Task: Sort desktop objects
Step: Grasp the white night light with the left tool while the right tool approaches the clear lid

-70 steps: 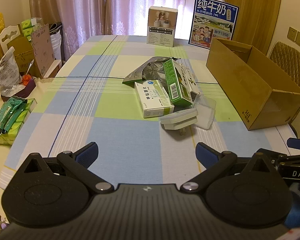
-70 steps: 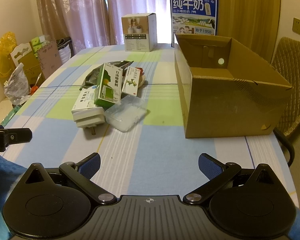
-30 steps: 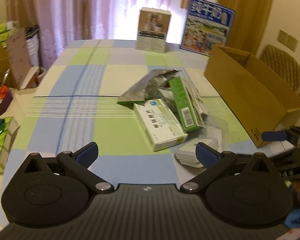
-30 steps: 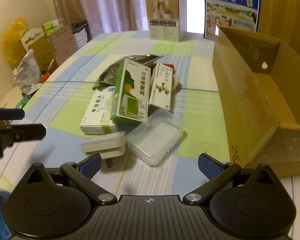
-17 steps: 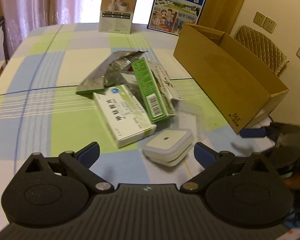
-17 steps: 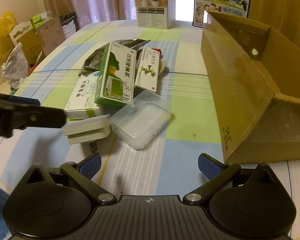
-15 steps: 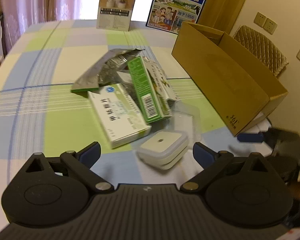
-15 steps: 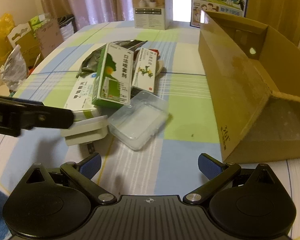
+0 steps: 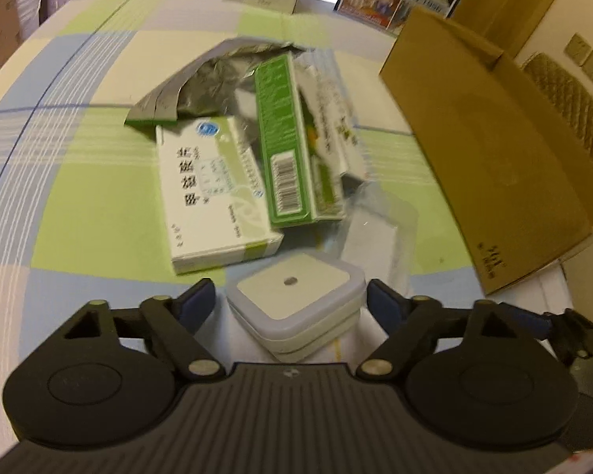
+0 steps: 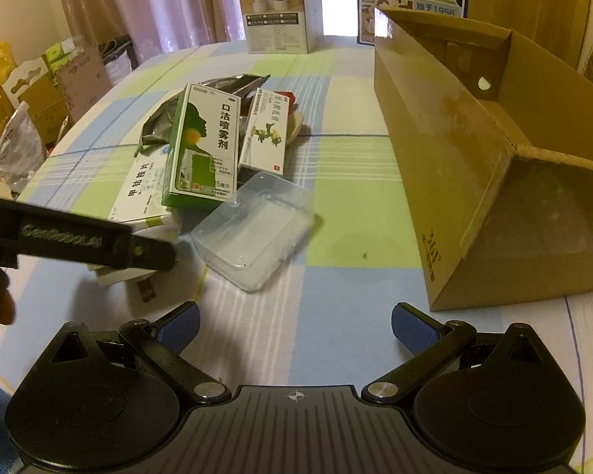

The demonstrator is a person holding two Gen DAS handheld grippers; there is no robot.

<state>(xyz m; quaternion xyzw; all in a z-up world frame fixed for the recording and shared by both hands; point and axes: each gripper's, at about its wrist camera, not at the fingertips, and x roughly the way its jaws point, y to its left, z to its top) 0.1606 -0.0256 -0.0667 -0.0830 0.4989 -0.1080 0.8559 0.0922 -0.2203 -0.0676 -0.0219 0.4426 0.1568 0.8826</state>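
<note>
The left gripper [image 9: 290, 302] is spread wide around the white plug adapter [image 9: 296, 296], not yet touching it, just before the white medicine box [image 9: 213, 193]. The right gripper [image 10: 295, 326] is released, empty, near the cardboard box [image 10: 454, 150].

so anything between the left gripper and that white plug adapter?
Nothing visible. The white plug adapter already sits between the open fingers of the left gripper, neither pad touching it yet. The white medicine box lies just beyond, clear of the fingers.
</note>
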